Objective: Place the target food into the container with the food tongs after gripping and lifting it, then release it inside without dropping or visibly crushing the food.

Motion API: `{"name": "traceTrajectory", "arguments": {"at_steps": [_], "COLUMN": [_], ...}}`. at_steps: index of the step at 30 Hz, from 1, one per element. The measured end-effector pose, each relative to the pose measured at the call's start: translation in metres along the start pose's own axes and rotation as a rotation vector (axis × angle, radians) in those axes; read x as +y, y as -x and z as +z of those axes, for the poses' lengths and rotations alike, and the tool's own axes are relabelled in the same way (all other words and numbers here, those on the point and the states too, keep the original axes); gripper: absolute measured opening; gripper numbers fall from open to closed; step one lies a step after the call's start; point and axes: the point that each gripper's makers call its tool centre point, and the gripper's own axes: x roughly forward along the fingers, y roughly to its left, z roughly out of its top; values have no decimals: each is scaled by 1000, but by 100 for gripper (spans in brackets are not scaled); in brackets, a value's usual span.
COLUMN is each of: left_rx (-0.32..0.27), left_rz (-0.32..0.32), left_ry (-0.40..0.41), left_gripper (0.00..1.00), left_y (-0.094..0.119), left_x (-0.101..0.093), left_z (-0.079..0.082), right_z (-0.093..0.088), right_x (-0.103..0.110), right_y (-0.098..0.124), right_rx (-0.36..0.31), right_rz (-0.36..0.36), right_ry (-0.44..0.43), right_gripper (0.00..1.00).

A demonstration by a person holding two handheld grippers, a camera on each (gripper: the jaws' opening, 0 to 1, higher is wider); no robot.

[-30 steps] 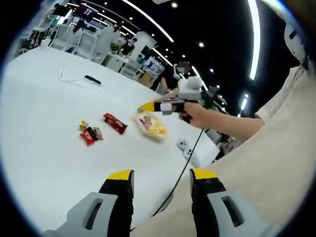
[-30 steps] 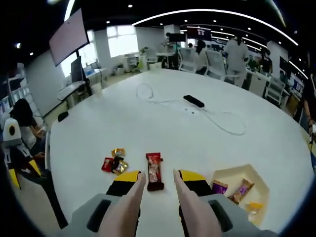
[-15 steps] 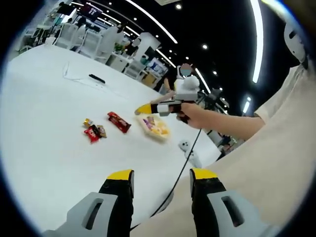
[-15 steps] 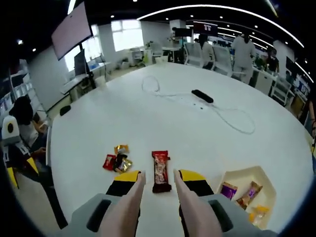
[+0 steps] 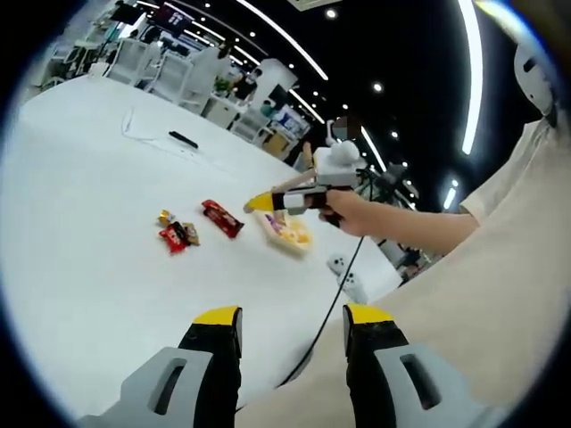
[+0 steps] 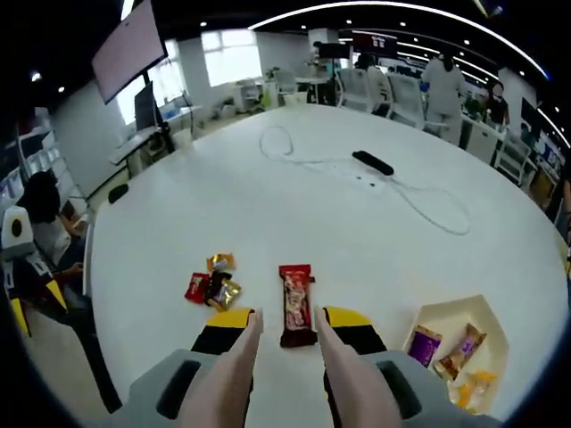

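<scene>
**Tongs lined up on the red bar, grip not yet made**

The red-wrapped snack bar (image 6: 296, 305) lies flat on the white counter (image 6: 268, 205), lengthwise between the two beige tong arms (image 6: 234, 374) that run forward along the jaws of the right gripper (image 6: 292, 323). Its near end sits between the tong tips, but I cannot tell whether they touch it. The jaws stand apart, each carrying a tong arm, and nothing is pinched between the tips. Just beside the bar, on its left in this view, is a small cluster of wrapped candies (image 6: 212, 283), red, dark and gold. The cream hexagonal container (image 6: 446, 321) rests toward the near edge of the counter on the bar's other side, with a purple, a brown and a yellow sweet already inside. Farther across the counter lie a dark remote-like object (image 6: 373, 162) and a thin white cable (image 6: 419, 201).

In the left gripper view, the left gripper (image 5: 293, 323) is held back over the near counter edge, jaws wide apart and empty.

The step in hand looks like the approach to the grasp. The next move calls for lowering the tips to straddle the bar, then closing gently enough not to crush the wrapper, lifting clear of the candies and swinging over to the container.
</scene>
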Motion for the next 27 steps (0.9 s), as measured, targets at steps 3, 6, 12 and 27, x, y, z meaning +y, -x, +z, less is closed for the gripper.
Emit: {"name": "traceTrajectory", "arguments": {"at_steps": [3,6,12,27], "left_rx": [-2,-6,-7,-5], "left_rz": [2,5,11,25], "left_ry": [-3,-2,6,20], "left_gripper": [45,45,45,45], "left_y": [-1,-2,-3,-4], "left_x": [1,2,1,4], "left_z": [3,5,4,2], "right_z": [0,0,-2,-7], "right_x": [-1,-2,-2,-2], "right_y": [-2,-4,-7,-16], "right_rx": [3,6,14,36], "right_rz": [2,7,13,27], "right_ry": [1,6,8,21], "right_gripper": [29,29,30,30]}}
